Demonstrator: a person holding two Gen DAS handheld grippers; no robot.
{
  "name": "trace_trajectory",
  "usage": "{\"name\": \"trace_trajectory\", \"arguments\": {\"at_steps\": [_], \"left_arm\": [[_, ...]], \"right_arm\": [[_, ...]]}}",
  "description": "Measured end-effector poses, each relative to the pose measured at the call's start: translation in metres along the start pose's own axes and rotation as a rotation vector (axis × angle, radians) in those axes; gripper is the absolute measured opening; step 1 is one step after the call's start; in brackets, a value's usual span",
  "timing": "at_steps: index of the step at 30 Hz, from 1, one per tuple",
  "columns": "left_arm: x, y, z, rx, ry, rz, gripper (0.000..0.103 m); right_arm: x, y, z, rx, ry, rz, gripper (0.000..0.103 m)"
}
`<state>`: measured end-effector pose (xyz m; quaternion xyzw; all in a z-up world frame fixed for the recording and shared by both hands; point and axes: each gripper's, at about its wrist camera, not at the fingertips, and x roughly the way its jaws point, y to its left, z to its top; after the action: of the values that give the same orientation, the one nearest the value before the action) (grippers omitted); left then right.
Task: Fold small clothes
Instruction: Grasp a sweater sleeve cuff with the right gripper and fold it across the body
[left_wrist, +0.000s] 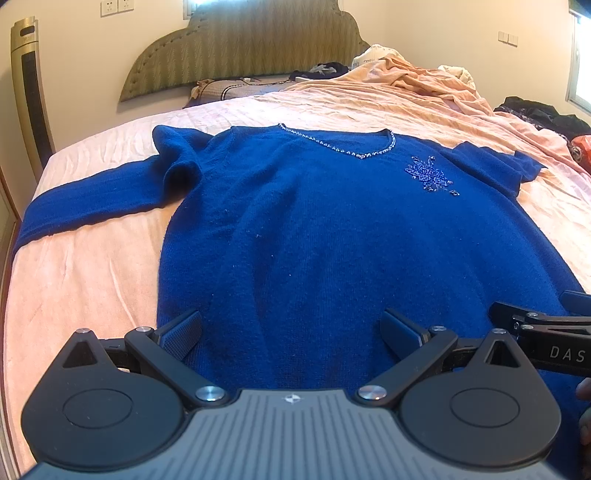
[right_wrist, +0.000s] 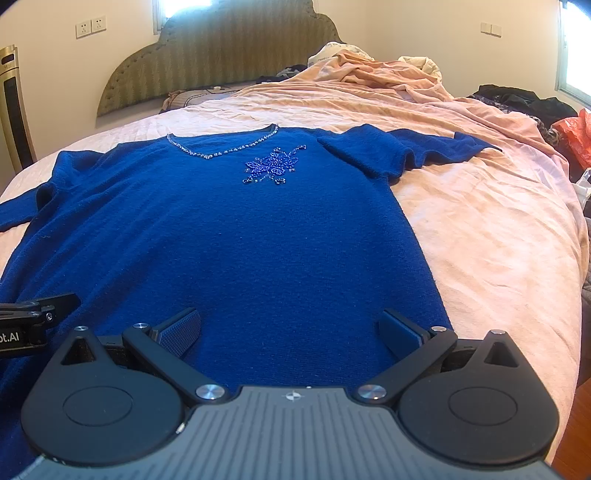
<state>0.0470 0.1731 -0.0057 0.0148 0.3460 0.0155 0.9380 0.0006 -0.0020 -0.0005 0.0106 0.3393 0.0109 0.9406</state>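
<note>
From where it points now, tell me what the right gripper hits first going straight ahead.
The right gripper, jaws open, likely meets the blue sweater body first, spread flat on the bed; height above it is unclear.

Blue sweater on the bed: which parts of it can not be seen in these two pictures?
- Bottom hem of the blue sweater: hidden in both views behind the left tongs and right tongs.
- Left sleeve cuff: runs out of the left wrist view's edge; cut off in the right view.
- Right sleeve: bunched, its cuff folded out of sight.
</note>
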Motion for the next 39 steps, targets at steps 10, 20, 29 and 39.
{"name": "trace_trajectory", "arguments": {"at_steps": [10,20,29,39], "left_arm": [[-0.011,0.001,0.02,-0.031,-0.006,-0.029,0.103],[0.029,-0.036,0.063,-0.024,0.0,-0.174,0.103],[0.068,-0.05,0.053,-0.005,-0.05,-0.257,0.103],[0.067,-0.041,0.05,-0.043,-0.084,-0.299,0.103]], "right_arm": [[-0.037,-0.016,0.019,-0.097,-0.147,0.134,0.103],[0.017,-0.164,0.117,0.162,-0.188,0.184,0.103],[0.136,-0.357,0.179,0.796,-0.229,0.27,0.096],[0.251,-0.42,0.185,0.995,-0.167,0.195,0.074]]}}
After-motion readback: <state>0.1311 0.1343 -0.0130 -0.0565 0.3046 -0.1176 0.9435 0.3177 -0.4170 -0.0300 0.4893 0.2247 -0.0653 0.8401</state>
